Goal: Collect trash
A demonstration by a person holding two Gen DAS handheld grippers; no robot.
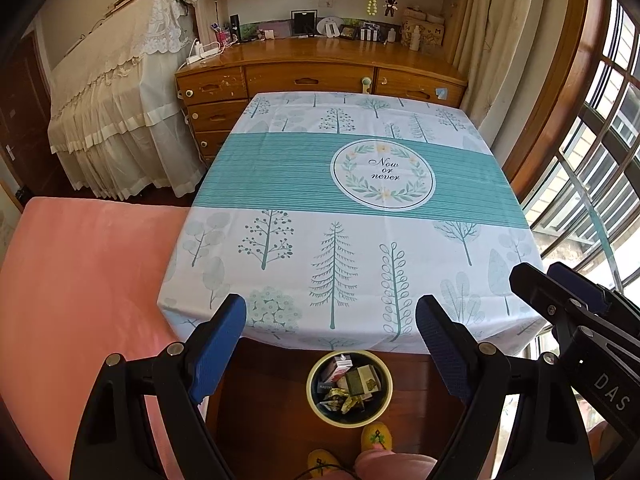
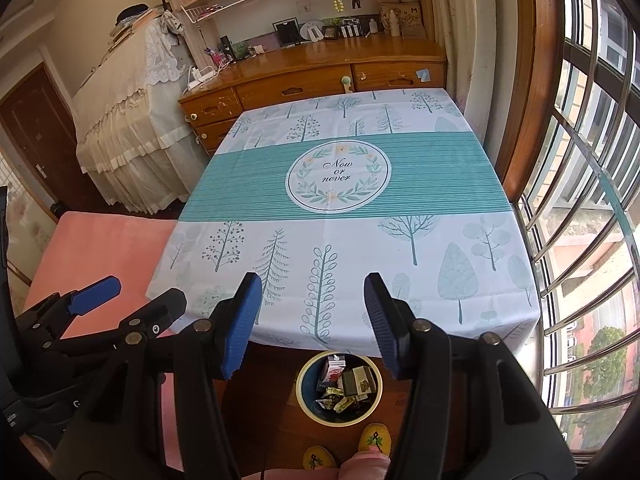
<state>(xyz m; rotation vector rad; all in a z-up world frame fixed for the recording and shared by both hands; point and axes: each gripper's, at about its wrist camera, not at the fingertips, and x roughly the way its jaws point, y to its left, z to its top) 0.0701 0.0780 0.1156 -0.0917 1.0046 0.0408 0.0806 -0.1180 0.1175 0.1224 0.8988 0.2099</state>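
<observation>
Below table (image 1: pixel 280 152), bin (image 1: pixel 316 408) holds wrappers (image 1: pixel 340 396); both grippers (image 1: pixel 332 336) (image 2: pixel 312 312) gape empty.

A round yellow-rimmed trash bin (image 1: pixel 349 390) is seen upright on the wooden floor at the table's near edge, filled with cartons and crumpled wrappers (image 2: pixel 335 399).

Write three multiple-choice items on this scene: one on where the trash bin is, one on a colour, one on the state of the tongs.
1. Where is the trash bin?
A. On the table
B. On the floor at the table's near edge
C. On the dresser

2. What colour is the tablecloth band?
A. Teal
B. Red
C. Black

3. How are the left tongs and right tongs?
A. Both open, empty
B. Both shut on trash
C. One holds a carton

Answers: B, the bin stands on wood floor below the cloth edge; A, teal stripe crosses the middle; A, gaps show between the blue pads.
</observation>
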